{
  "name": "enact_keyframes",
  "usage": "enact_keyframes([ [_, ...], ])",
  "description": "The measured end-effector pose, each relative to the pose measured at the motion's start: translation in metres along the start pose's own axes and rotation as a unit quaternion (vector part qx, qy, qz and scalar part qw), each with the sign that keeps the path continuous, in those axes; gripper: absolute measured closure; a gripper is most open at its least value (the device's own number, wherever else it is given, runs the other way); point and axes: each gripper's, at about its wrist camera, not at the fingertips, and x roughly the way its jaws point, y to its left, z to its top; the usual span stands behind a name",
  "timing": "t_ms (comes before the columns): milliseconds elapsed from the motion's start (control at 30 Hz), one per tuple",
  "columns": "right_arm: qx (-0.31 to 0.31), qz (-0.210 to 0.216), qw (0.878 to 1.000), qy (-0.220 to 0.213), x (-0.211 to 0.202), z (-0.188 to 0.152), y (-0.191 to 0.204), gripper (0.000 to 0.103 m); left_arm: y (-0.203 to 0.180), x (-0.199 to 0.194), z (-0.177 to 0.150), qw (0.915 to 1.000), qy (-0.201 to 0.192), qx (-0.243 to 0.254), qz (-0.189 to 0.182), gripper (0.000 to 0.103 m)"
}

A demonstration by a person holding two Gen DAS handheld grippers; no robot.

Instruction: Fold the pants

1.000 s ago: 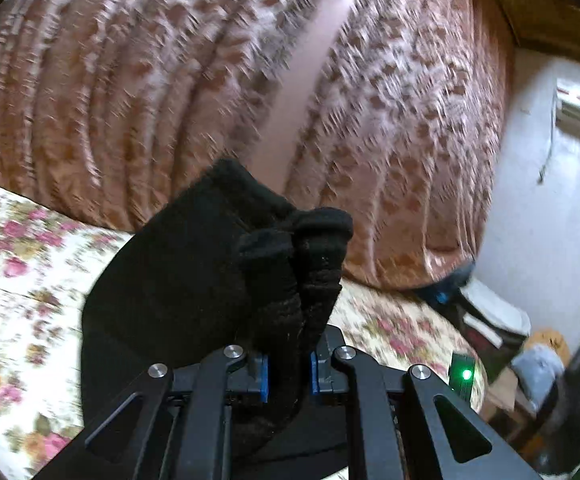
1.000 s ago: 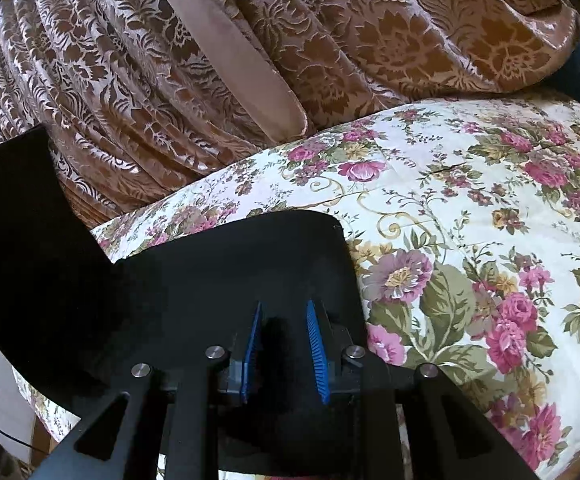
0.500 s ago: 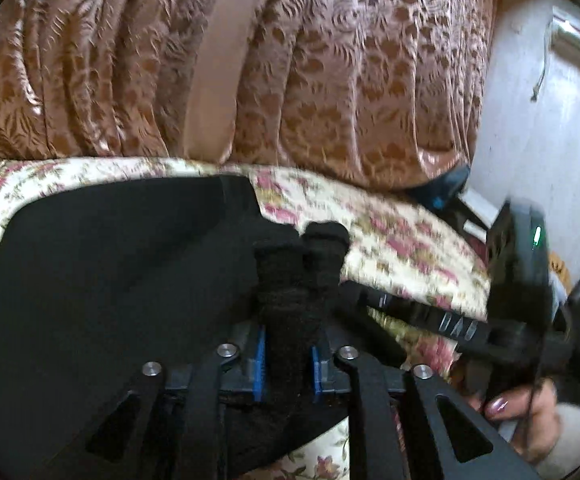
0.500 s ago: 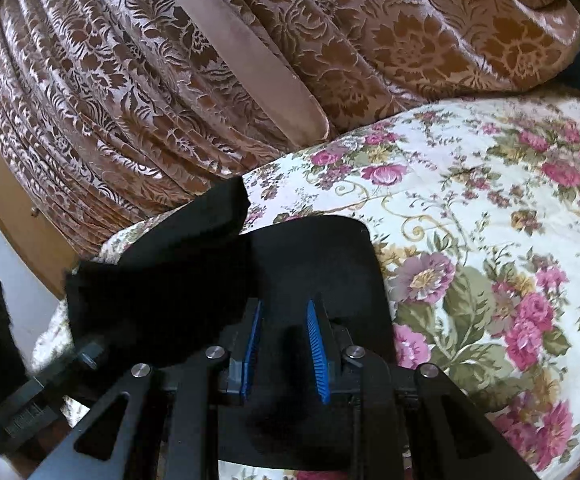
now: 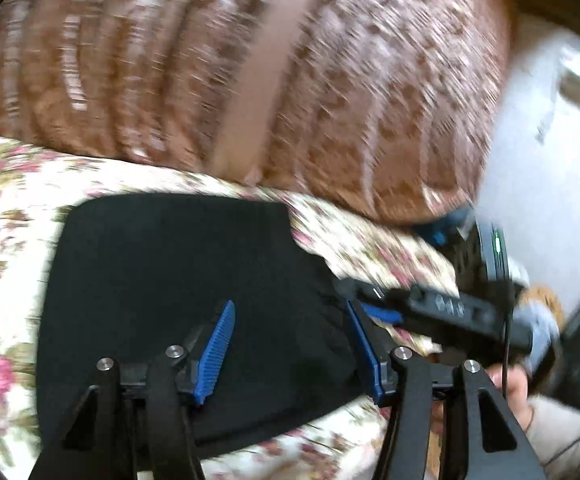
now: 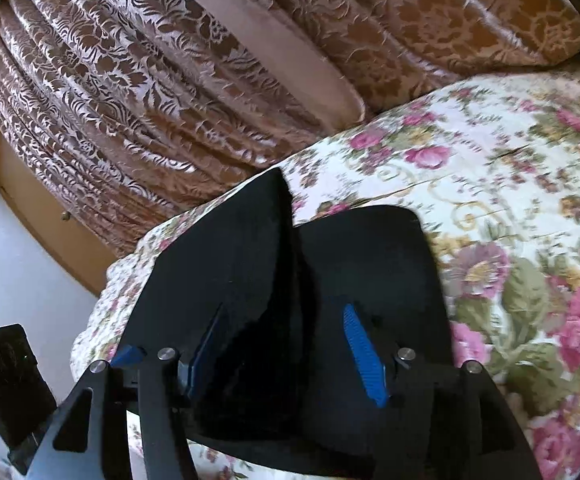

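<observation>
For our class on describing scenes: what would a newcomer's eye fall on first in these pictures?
First, the black pants, folded flat on the floral bedspread, dark against its pink roses. Next, the blue-padded left gripper and right gripper, both open above the cloth. Behind the bed hangs a brown patterned curtain.

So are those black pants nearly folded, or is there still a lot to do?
Nearly, it seems. The black pants lie on the flowered bedspread as a compact, roughly square bundle with layers stacked, so a fold looks done. Nothing is in hand: the left gripper and right gripper are both open above the cloth. One layer's corner sticks out past the rest, so perhaps tidying or one more fold remains.
</observation>
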Motion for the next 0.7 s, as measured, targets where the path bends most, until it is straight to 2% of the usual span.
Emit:
enact_keyframes([
  [67,0.017,0.009,1.0,0.017,0.011,0.003,-0.002,0.041,0.022,-0.013,0.007,0.9988,-0.024,-0.022,0.037,0.038],
  [167,0.03,0.014,0.999,0.04,0.026,0.007,-0.004,0.041,0.057,-0.025,0.011,0.9931,-0.048,-0.056,0.091,0.037],
  [267,0.026,0.018,0.998,0.055,0.039,0.012,-0.001,0.041,0.097,-0.035,0.009,0.9832,-0.055,-0.105,0.139,0.036],
  [300,0.029,0.02,0.998,0.059,0.044,0.014,-0.001,0.043,0.106,-0.034,0.007,0.9809,-0.052,-0.114,0.148,0.036],
  [333,0.031,0.016,0.997,0.064,0.049,0.014,0.0,0.049,0.117,-0.032,0.004,0.9784,-0.042,-0.126,0.158,0.035],
  [367,0.032,0.013,0.997,0.066,0.053,0.014,0.001,0.054,0.123,-0.029,0.0,0.9775,-0.031,-0.133,0.161,0.035],
  [400,0.031,0.011,0.997,0.071,0.057,0.013,0.004,0.067,0.131,-0.021,-0.004,0.9761,-0.01,-0.143,0.164,0.035],
  [433,0.025,0.012,0.997,0.078,0.061,0.011,0.008,0.075,0.135,-0.017,-0.007,0.9754,-0.002,-0.147,0.164,0.034],
  [467,0.017,0.009,0.997,0.08,0.063,0.01,0.013,0.077,0.136,-0.013,-0.01,0.9752,0.005,-0.15,0.162,0.034],
  [500,0.003,0.009,0.997,0.076,0.062,0.008,0.018,0.086,0.135,-0.01,-0.012,0.9762,0.006,-0.148,0.158,0.034],
  [600,-0.026,0.024,0.998,0.047,0.046,0.008,0.027,0.089,0.118,-0.004,-0.01,0.9828,0.009,-0.116,0.144,0.034],
  [700,-0.024,0.048,0.998,0.021,0.023,0.016,0.023,0.09,0.085,0.003,0.0,0.9898,0.007,-0.064,0.127,0.034],
])
